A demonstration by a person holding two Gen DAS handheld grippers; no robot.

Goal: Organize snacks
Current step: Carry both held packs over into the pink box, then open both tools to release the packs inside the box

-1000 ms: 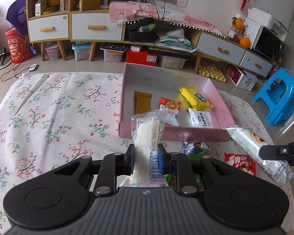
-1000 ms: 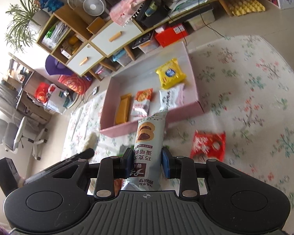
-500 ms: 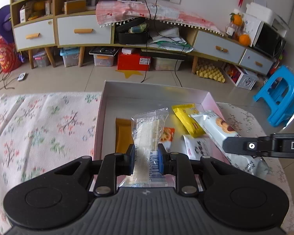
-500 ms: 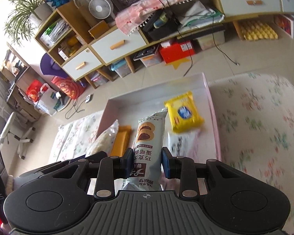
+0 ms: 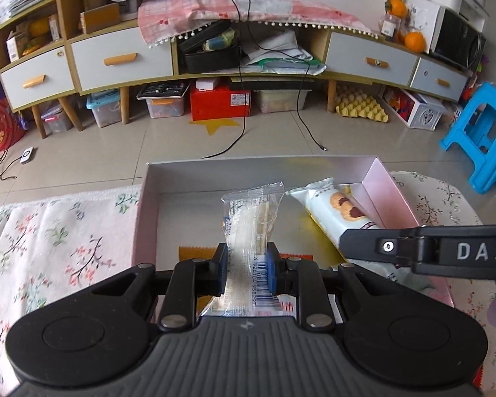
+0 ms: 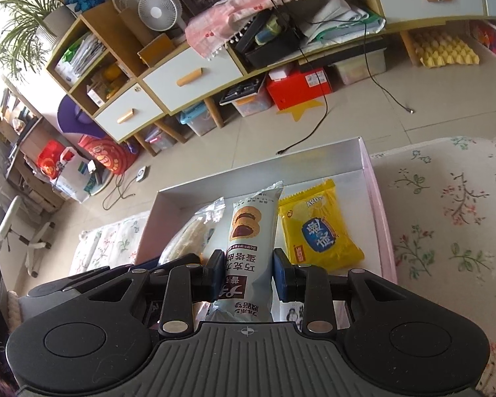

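Observation:
My left gripper [image 5: 247, 269] is shut on a clear snack packet [image 5: 249, 228] with a barcode, held upright over the pink box [image 5: 392, 198]. My right gripper [image 6: 247, 273] is shut on a pale cookie pack [image 6: 249, 248] printed with chocolate tarts, also above the box [image 6: 378, 205]. In the left wrist view the cookie pack [image 5: 337, 208] and the right gripper's dark arm [image 5: 439, 251] come in from the right. In the right wrist view the clear packet [image 6: 190, 235] shows just left of the cookie pack. A yellow snack bag [image 6: 317, 228] lies inside the box.
An orange wrapper [image 5: 198, 251] lies on the box floor under the left gripper. The box sits on a floral cloth [image 5: 59, 231] [image 6: 453, 205]. Beyond it are tiled floor, a low cabinet [image 5: 122, 56] with drawers, and a blue stool [image 5: 479, 139].
Both grippers moved forward from above the cloth to over the pink box, each still holding its packet. The two packets now hang side by side inside the box's outline.

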